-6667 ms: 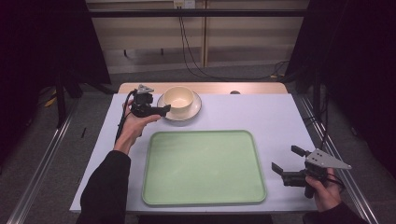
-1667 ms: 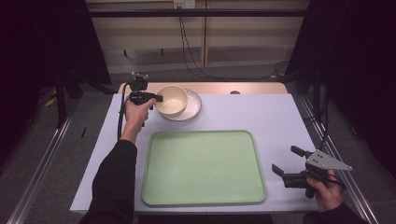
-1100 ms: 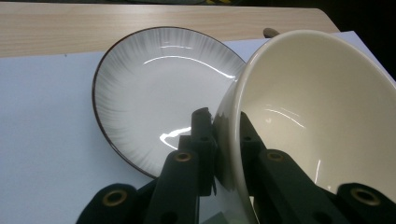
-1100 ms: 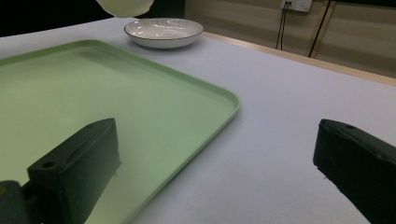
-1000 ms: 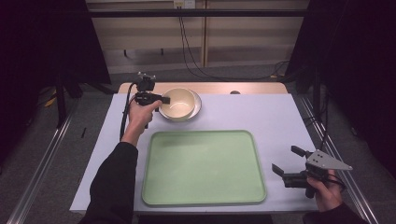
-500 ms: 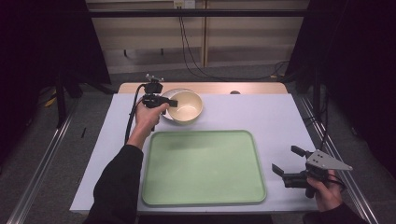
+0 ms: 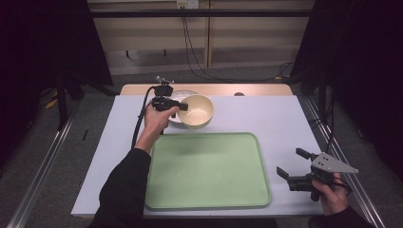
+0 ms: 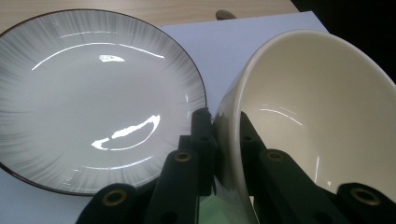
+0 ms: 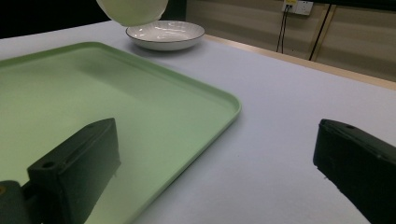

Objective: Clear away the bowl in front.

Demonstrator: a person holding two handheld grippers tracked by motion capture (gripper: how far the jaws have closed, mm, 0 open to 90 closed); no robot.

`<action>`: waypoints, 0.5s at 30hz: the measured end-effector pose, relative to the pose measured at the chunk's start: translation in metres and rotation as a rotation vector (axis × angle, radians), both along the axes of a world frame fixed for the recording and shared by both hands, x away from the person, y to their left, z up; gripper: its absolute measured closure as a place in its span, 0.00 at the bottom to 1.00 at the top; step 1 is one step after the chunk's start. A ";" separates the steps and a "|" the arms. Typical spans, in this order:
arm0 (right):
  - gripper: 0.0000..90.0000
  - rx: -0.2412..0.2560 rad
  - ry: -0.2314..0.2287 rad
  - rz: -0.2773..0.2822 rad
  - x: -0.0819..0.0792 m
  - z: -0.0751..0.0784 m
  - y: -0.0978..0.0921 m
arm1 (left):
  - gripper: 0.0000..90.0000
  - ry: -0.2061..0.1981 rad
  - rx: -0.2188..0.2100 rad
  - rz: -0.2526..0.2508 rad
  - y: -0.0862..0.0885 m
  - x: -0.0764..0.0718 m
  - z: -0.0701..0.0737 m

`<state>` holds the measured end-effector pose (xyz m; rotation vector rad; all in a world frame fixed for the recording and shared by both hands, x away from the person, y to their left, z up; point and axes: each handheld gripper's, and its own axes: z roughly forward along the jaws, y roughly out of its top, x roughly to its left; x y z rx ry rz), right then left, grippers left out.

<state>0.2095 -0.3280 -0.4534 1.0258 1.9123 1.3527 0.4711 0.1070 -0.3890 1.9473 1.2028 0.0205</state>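
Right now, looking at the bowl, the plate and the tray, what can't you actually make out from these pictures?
- Bowl: its base, cut off by the bottom edge in the left gripper view and by the top edge in the right gripper view.
- Plate: in the high view mostly hidden behind the bowl and the left tool.
- Tray: its near corner is covered by the right tool.
- Small dark object at the table's far edge: too small to identify.

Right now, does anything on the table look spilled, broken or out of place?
Nothing stands out. The left gripper holds the cream bowl by its rim, lifted off the plate; the green tray looks bare and clean.
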 end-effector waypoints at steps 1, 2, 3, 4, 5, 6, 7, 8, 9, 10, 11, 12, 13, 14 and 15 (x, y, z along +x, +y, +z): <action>0.00 0.000 0.001 0.000 0.000 0.000 0.000 | 0.92 0.000 0.001 -0.005 -0.001 0.000 0.000; 0.00 0.000 0.001 0.001 0.000 0.000 0.000 | 0.92 0.003 0.000 -0.010 -0.001 -0.001 0.001; 0.00 0.000 -0.001 0.001 0.000 0.000 0.000 | 0.92 0.003 -0.004 -0.012 -0.003 -0.001 0.001; 0.00 0.000 0.000 0.001 0.000 0.000 0.000 | 0.92 0.005 -0.007 -0.015 -0.005 -0.002 0.001; 0.00 0.000 0.001 0.000 0.000 0.000 0.000 | 0.92 0.003 0.000 -0.026 -0.006 -0.003 0.001; 0.00 -0.003 0.005 -0.005 0.000 0.000 0.000 | 0.92 0.000 0.005 -0.032 -0.008 -0.004 0.001; 0.00 -0.005 0.009 0.004 0.000 -0.001 0.001 | 0.92 0.002 0.013 -0.045 -0.010 -0.005 0.001; 0.00 -0.003 0.011 0.011 0.000 -0.001 0.002 | 0.92 0.001 0.008 -0.041 -0.012 -0.006 0.001; 0.00 -0.003 0.011 0.011 0.000 -0.001 0.002 | 0.92 0.000 0.009 -0.046 -0.014 -0.007 0.001; 0.00 -0.004 0.004 0.004 0.000 0.000 0.001 | 0.92 0.003 0.007 -0.050 -0.016 -0.007 0.000; 0.00 -0.004 0.004 0.002 0.000 0.000 0.001 | 0.92 0.008 0.006 -0.053 -0.018 -0.008 0.000; 0.00 -0.002 0.006 0.002 0.000 0.000 0.001 | 0.92 0.010 0.007 -0.055 -0.020 -0.009 -0.001; 0.00 -0.002 0.006 0.002 0.000 0.000 0.001 | 0.92 0.010 0.009 -0.067 -0.022 -0.010 -0.001; 0.00 -0.002 0.000 0.003 0.001 0.000 0.001 | 0.92 0.015 0.001 -0.070 -0.027 -0.011 -0.003; 0.00 -0.002 0.000 0.003 0.001 0.000 0.001 | 0.92 0.015 0.001 -0.070 -0.027 -0.011 -0.003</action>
